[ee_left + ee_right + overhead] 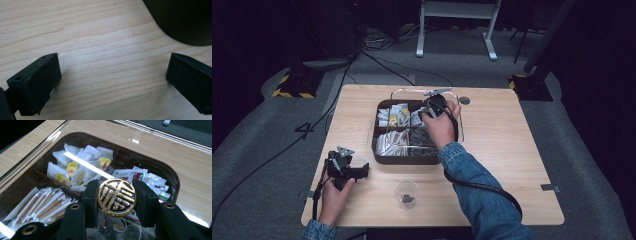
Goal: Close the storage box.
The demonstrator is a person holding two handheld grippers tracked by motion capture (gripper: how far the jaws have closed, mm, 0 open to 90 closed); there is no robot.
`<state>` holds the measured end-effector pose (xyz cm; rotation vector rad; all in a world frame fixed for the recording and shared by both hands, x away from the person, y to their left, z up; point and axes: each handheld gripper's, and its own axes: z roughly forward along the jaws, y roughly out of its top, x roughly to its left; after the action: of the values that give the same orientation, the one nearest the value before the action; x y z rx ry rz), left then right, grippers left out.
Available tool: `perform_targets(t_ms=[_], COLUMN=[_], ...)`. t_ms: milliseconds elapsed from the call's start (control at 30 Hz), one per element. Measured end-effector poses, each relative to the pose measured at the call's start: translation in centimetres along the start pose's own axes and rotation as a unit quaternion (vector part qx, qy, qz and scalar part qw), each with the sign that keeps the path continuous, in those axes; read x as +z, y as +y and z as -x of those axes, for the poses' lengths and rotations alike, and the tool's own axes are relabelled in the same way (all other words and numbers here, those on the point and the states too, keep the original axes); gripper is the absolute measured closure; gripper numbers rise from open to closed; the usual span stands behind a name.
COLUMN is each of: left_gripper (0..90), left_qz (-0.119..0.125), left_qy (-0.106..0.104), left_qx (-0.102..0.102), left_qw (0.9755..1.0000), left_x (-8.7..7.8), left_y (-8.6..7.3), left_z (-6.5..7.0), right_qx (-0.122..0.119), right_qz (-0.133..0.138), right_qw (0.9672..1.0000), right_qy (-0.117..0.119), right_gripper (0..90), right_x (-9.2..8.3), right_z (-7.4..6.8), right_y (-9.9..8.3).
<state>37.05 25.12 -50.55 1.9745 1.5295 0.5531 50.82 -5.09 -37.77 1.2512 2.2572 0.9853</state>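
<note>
The right claw (pixel 116 197) had its two black jaws pinched on the gold-and-black round knob (pixel 117 197) of the clear lid (pixel 455 107), right at the centre of the right gripper view. That lid sat over the dark compartment box (pixel 404 159) in the upper middle of the high view, its glassy edge seeming to overhang the box toward the upper right. By the look of it, the step in hand was handling the lid by its knob, though whether lifting it off or setting it on could not be told. The next move called for a steady, level carry, since one small knob bore the whole lid and a tilt could let it swing.

Under the lid lay tea bags (pixel 75 167) at the upper left and paper sachets (pixel 40 206) at the lower left. The left claw (pixel 112 82) rested wide open over the bare tabletop (pixel 100 37), holding nothing. A small clear cup (pixel 406 194) stood at the bottom centre of the high view, well apart from the box, and nothing crowded the lid's path.
</note>
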Motion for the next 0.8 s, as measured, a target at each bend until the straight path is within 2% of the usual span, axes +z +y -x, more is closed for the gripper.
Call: perform_targets(t_ms=[433, 800], left_gripper=[0.1, 0.1], left_qz=[0.000, -0.001], left_qy=[0.000, 0.000], left_qx=[0.000, 0.000], left_qw=[1.0000, 1.0000], left_x=[0.0, 0.0], left_y=[0.0, 0.0], left_z=[0.0, 0.0], right_qx=[0.004, 0.000], right_qz=[0.003, -0.005], right_qw=[1.0000, 1.0000], right_qy=[0.003, 0.005], right_gripper=[58.8, 58.9], right_x=[1.9, 3.5], right_z=[-2.5, -3.7], right_y=[0.4, 0.1])
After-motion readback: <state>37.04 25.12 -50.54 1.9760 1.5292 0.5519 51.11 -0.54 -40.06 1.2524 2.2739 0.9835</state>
